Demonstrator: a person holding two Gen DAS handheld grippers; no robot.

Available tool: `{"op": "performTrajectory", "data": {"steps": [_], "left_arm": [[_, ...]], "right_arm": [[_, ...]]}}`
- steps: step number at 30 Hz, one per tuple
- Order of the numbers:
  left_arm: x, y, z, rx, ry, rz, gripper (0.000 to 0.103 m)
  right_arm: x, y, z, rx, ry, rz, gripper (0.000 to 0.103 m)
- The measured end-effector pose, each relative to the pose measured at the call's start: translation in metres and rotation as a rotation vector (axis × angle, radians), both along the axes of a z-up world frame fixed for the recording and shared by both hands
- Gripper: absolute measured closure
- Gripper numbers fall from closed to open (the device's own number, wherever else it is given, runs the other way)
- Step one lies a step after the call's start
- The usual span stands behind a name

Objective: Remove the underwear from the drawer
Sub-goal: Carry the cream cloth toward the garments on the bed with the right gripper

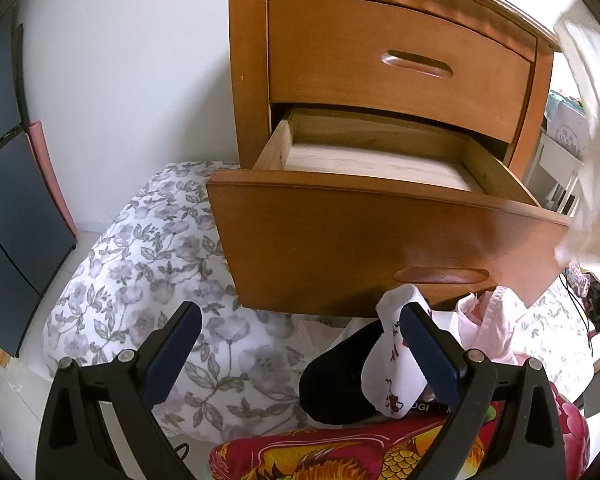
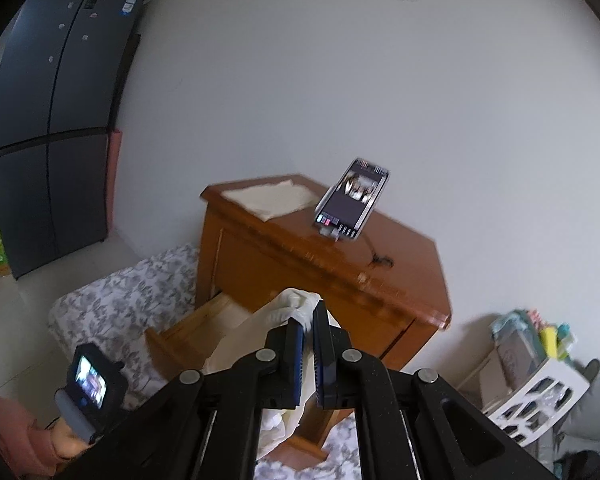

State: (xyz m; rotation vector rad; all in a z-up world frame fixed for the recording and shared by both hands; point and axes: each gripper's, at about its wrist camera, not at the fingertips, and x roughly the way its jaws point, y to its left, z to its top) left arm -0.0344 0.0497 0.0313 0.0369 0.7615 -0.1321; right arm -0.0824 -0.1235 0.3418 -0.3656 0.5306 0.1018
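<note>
1. My right gripper (image 2: 308, 320) is clamped tight on the cream underwear (image 2: 260, 328); the cloth bunches above the pads and hangs down below them, up in the air over the open drawer (image 2: 188, 336).
2. From the left wrist cam that same cloth is a blurry pale shape (image 1: 588, 184) at the right edge, beside the drawer front.
3. My left gripper (image 1: 300, 316) has its jaws spread wide, gripping nothing, low in front of the drawer.
4. Drawer (image 1: 380, 168) is pulled out and what I can see of the bottom is bare wood.
5. Phone (image 2: 352, 200) is propped on the nightstand (image 2: 324, 256), near a folded cloth (image 2: 272, 198).
</note>
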Motion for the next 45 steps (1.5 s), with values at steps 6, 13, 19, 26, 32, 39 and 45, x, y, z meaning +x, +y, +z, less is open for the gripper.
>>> {"op": "performTrajectory", "data": {"steps": [6,13,19,26,32,39,45], "left_arm": [[0.000,-0.002,0.000,0.009,-0.001,0.000,0.004],[-0.002,-0.002,0.000,0.013,-0.004,0.001,0.004],[-0.001,-0.002,0.000,0.012,-0.005,0.001,0.004],[-0.001,-0.002,0.000,0.011,-0.002,0.001,0.004],[0.000,-0.001,-0.001,0.010,0.000,0.001,0.004],[0.000,-0.001,-0.002,0.009,0.004,0.001,0.004],[0.001,0.000,-0.002,0.010,0.012,0.002,0.004]], "right_arm": [[-0.007,-0.009,-0.019,0.030,0.049,-0.005,0.099],[-0.004,-0.011,-0.055,0.069,0.138,0.006,0.098],[0.016,-0.003,-0.103,0.107,0.255,0.030,0.098],[0.046,0.005,-0.150,0.178,0.359,0.040,0.098],[0.065,0.008,-0.173,0.204,0.401,0.041,0.098],[0.078,0.006,-0.246,0.201,0.563,0.000,0.098],[0.074,-0.009,-0.293,0.230,0.638,-0.055,0.097]]}}
